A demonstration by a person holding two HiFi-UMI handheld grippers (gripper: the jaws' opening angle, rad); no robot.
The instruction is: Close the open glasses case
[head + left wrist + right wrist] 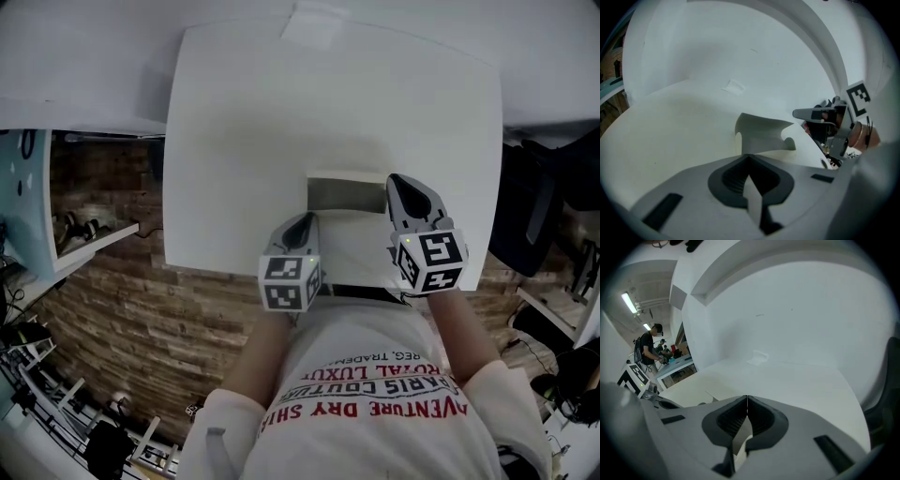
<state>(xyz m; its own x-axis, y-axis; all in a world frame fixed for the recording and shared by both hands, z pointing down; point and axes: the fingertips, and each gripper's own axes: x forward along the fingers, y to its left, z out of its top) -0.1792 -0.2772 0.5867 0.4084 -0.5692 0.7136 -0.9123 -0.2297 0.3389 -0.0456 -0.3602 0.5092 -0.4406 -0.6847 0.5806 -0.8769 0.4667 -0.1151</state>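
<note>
The open glasses case (347, 197) is white and lies near the table's front edge, its lid standing up and showing a grey shaded face. From the left gripper view the raised lid (759, 133) rises just beyond my jaws. My left gripper (302, 227) is shut and empty, by the case's front left corner. At the case's right end my right gripper (405, 185) is also shut with nothing in it; it shows in the left gripper view too, as the right gripper (820, 115). The right gripper view shows only bare table ahead; the case is hidden there.
The white table (234, 141) stands against a white wall. A small white slip (319, 23) lies at its far edge. To the left are a brick-pattern floor (122, 309) and a shelf (56, 225); a dark chair (553, 197) is on the right.
</note>
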